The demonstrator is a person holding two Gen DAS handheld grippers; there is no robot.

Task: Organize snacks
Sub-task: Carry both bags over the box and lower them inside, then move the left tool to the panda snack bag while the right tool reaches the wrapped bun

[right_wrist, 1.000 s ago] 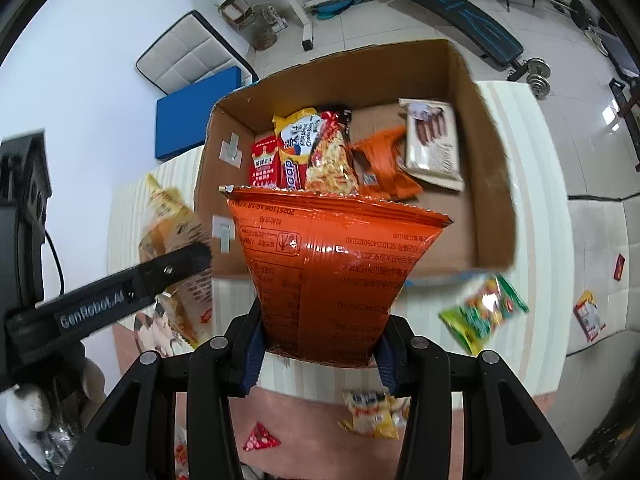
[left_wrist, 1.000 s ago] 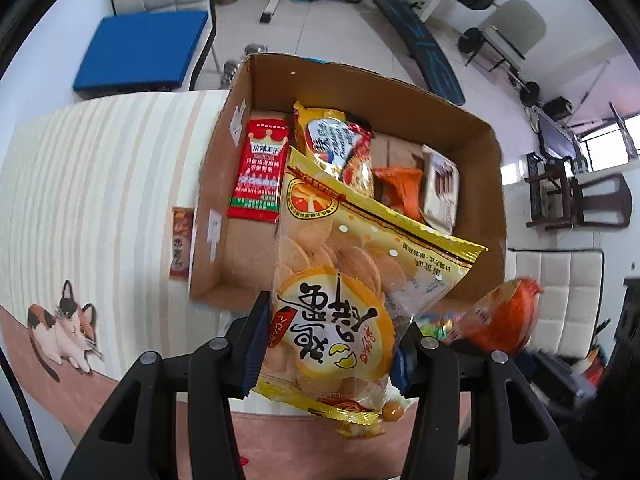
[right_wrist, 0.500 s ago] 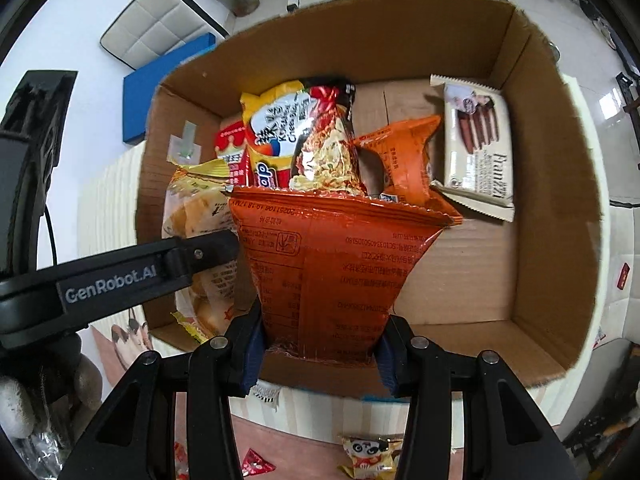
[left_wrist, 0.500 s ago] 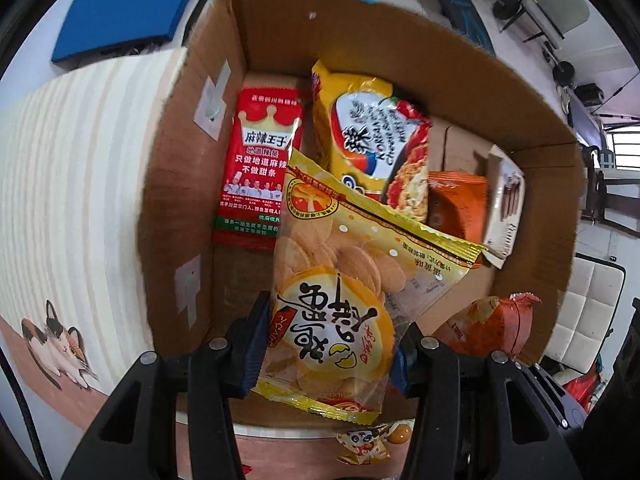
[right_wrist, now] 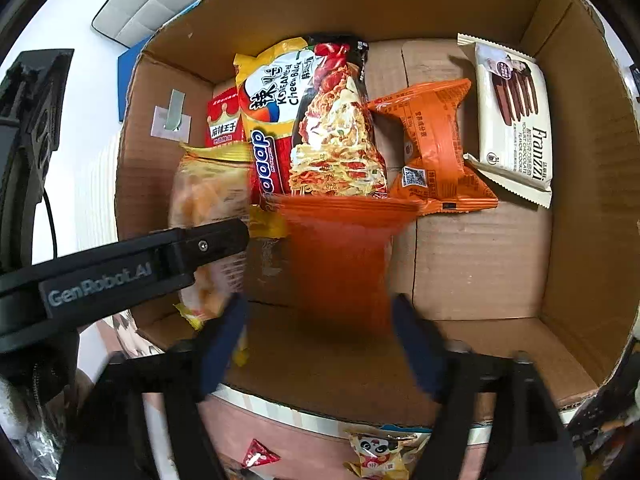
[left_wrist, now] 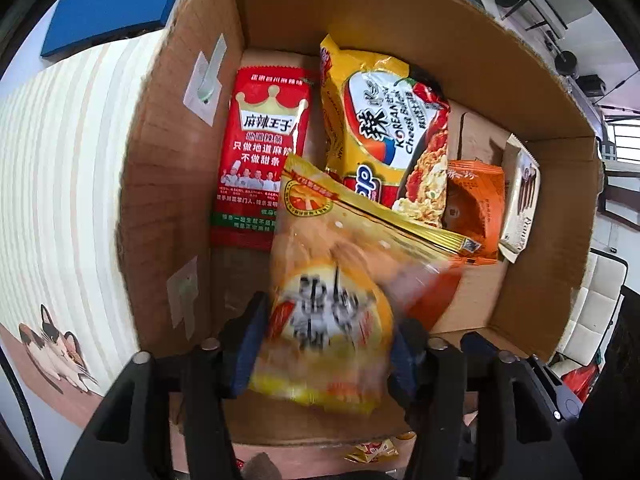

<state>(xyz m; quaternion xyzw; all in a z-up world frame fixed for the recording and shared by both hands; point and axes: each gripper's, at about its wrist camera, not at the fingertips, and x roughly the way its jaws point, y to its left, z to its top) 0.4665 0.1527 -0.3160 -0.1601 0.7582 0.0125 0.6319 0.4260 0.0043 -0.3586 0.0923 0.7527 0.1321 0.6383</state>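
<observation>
Both grippers hang over an open cardboard box (left_wrist: 172,184) (right_wrist: 588,216). My left gripper (left_wrist: 328,344) has spread its fingers; the yellow cracker bag (left_wrist: 332,320) between them is blurred and slipping down; it also shows in the right wrist view (right_wrist: 208,200). My right gripper (right_wrist: 320,336) is open wide, and the orange snack bag (right_wrist: 340,260) is blurred, falling free between the fingers. In the box lie a red spicy-strip packet (left_wrist: 260,152), a Korean cheese noodle pack (left_wrist: 388,132) (right_wrist: 312,120), a small orange packet (right_wrist: 436,148) and a Franzzi cookie pack (right_wrist: 516,116).
The box stands on a striped tablecloth (left_wrist: 60,160) with a cat print (left_wrist: 56,340). Small snack packets lie on the table in front of the box (right_wrist: 372,452) (right_wrist: 260,452). The left gripper's arm (right_wrist: 120,272) crosses the right wrist view's left side.
Both grippers moved forward and down into the box. Both have opened, and the cracker bag and the orange bag are dropping out of them.
</observation>
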